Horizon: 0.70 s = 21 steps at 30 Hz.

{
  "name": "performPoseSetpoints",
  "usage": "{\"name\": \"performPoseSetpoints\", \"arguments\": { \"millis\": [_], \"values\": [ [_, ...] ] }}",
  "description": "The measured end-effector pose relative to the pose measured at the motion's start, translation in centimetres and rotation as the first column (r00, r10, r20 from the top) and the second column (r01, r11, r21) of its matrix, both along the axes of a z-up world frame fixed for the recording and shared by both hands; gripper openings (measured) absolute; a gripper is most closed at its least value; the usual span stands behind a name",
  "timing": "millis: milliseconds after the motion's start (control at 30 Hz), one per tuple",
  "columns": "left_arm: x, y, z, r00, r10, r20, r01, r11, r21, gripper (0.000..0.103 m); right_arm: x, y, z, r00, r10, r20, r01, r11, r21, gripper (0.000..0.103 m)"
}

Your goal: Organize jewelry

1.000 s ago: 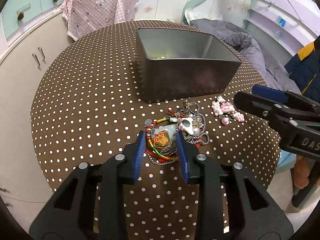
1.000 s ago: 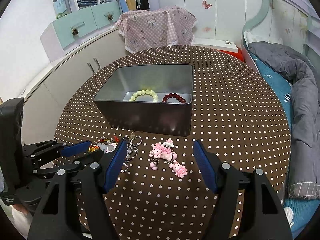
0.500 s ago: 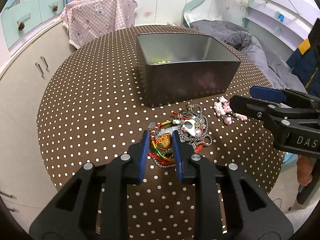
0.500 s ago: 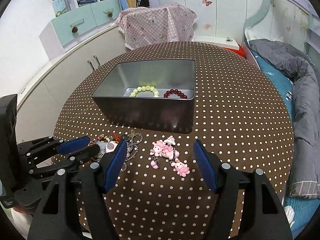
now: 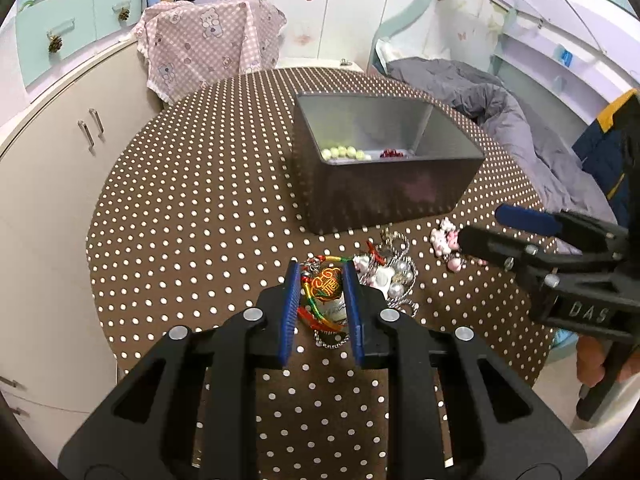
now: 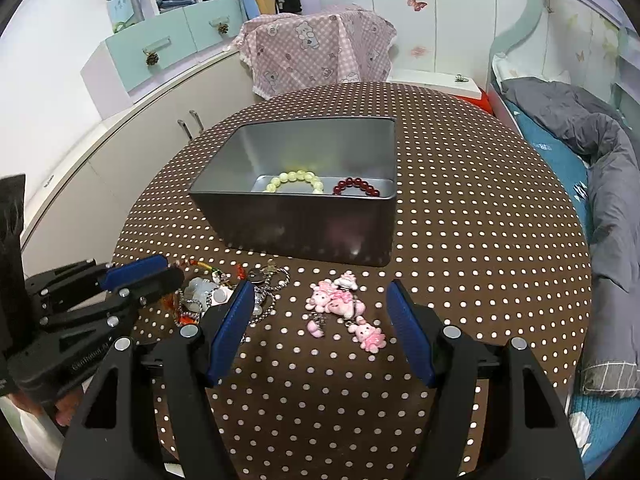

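Observation:
A grey metal tin stands mid-table with a pale green bead bracelet and a dark red bead bracelet inside. My left gripper is shut on a red, green and yellow cord charm and lifts it off a tangled pile of silver chains and charms. It also shows in the right wrist view. My right gripper is open, its fingers either side of pink pig charms on the table.
The round table has a brown polka-dot cloth. White cabinets stand to the left, a pink cloth-covered chair behind, and a bed with a grey duvet to the right.
My left gripper closed on the cord charm and rose with it, drawing it up from the pile. My right gripper stayed open over the pink charms, edging slightly lower.

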State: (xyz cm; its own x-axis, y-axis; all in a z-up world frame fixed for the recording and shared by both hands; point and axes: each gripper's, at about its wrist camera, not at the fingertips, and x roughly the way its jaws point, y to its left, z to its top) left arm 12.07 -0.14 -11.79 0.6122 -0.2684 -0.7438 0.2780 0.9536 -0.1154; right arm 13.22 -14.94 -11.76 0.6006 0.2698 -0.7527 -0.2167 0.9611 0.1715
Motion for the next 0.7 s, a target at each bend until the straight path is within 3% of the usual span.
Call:
{"name": "performPoseSetpoints", "arguments": {
  "millis": [100,167,300,433,500,700],
  "values": [
    [0.1,0.6,0.7,1.000,0.005,0.020,-0.004,1.000,-0.022,0.022,-0.1,0.4,0.1,1.000,0.028,0.000,-0.028,0.999,0.019,0.065],
    [0.1,0.9,1.3,0.999,0.010,0.035,-0.009,0.999,-0.033,0.006,-0.1,0.6,0.2,0.999,0.034,0.000,-0.034,0.999,0.020,0.065],
    [-0.1,1.5,2.9,0.996,0.020,0.084,-0.015,0.998,-0.060,0.005,0.1,0.9,0.1,0.999,0.036,-0.006,-0.036,0.999,0.025,0.065],
    [-0.3,1.6,3.4,0.993,0.016,0.113,-0.012,0.999,-0.037,0.006,0.0,1.0,0.1,0.999,0.040,-0.005,-0.040,0.999,0.025,0.065],
    [-0.1,1.8,2.6,0.996,-0.003,0.085,0.005,1.000,-0.024,0.006,-0.1,0.9,0.1,0.999,0.040,-0.005,-0.039,0.999,0.025,0.065],
    [1.7,3.0,-1.0,0.994,0.066,-0.082,-0.067,0.998,-0.007,0.006,0.2,0.5,-0.3,0.999,0.024,-0.023,-0.023,0.999,0.024,0.065]
  ]
}}
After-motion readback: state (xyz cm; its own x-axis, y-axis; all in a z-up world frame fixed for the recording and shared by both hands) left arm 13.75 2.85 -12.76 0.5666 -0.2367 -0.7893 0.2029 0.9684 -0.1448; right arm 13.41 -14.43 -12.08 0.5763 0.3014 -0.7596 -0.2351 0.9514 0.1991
